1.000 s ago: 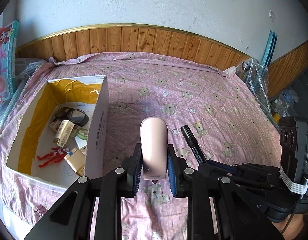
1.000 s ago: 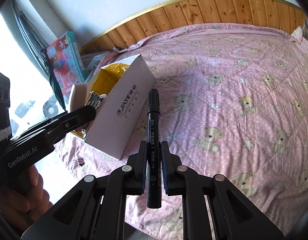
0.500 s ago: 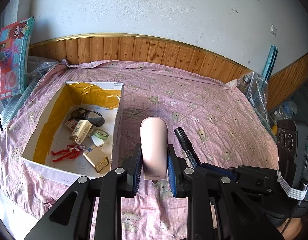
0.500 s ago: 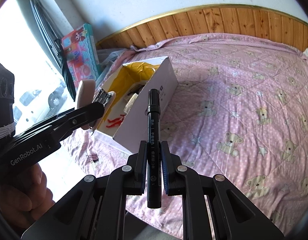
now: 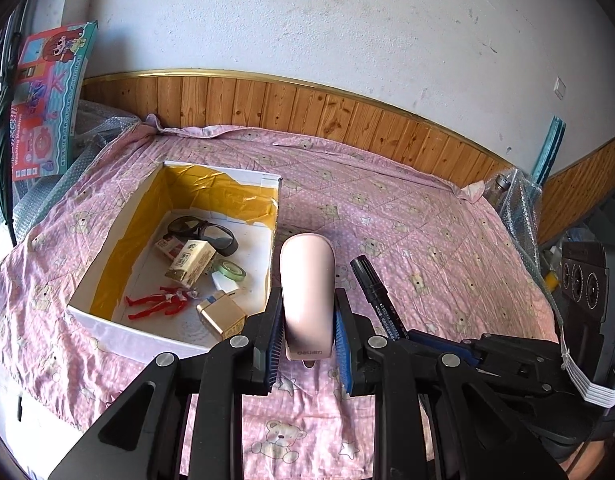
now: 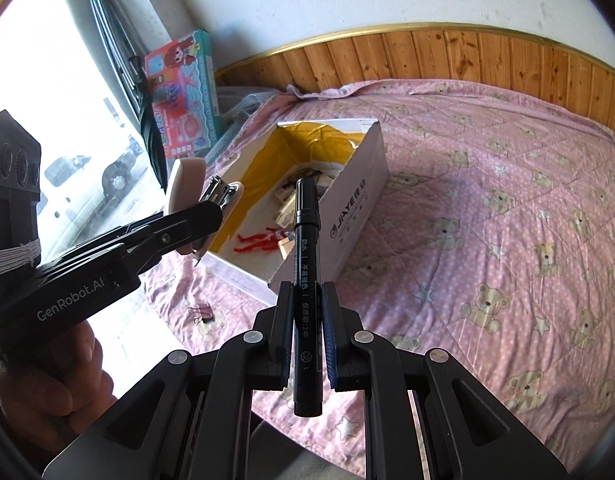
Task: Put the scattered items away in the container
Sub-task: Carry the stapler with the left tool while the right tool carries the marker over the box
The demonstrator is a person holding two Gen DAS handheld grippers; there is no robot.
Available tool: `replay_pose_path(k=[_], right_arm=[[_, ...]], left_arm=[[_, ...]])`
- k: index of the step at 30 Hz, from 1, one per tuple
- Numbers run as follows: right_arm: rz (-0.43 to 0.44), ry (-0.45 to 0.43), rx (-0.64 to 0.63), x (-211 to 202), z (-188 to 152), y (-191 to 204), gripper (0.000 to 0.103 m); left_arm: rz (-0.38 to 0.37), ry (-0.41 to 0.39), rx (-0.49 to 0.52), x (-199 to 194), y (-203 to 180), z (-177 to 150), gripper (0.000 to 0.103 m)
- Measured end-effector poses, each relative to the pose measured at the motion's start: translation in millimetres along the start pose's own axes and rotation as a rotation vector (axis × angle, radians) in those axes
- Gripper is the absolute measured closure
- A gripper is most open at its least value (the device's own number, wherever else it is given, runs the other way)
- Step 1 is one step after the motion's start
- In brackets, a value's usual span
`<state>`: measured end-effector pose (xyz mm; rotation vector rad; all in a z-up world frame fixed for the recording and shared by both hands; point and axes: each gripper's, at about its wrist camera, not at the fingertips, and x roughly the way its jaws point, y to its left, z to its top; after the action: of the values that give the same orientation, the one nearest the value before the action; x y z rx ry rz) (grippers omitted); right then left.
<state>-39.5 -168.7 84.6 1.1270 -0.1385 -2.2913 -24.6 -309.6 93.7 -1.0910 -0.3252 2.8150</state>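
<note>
Pink quilt (image 5: 407,208) held box (image 5: 107,316) forward-left of left gripper (image 5: 307,340), nearer arm, clamping upright stapler (image 5: 306,280); right gripper (image 6: 305,336) clamped marker (image 6: 306,264) pointing boxward.

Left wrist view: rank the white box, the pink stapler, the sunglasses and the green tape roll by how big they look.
1. white box
2. pink stapler, though it is nearest the camera, which inflates it
3. sunglasses
4. green tape roll

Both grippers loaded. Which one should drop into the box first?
Probably left. The left gripper with its stapler sits nearer the box opening; the right gripper with the marker is outside it.
</note>
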Motion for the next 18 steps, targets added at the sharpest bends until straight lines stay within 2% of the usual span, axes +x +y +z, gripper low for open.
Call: replay_pose_path(k=[18], right_arm=[[0.027, 0.032, -0.086, 37.5, 30.7, 49.0, 0.089]], left_arm=[[0.046, -0.021, -0.130, -9.3, 84.2, 5.7, 0.079]])
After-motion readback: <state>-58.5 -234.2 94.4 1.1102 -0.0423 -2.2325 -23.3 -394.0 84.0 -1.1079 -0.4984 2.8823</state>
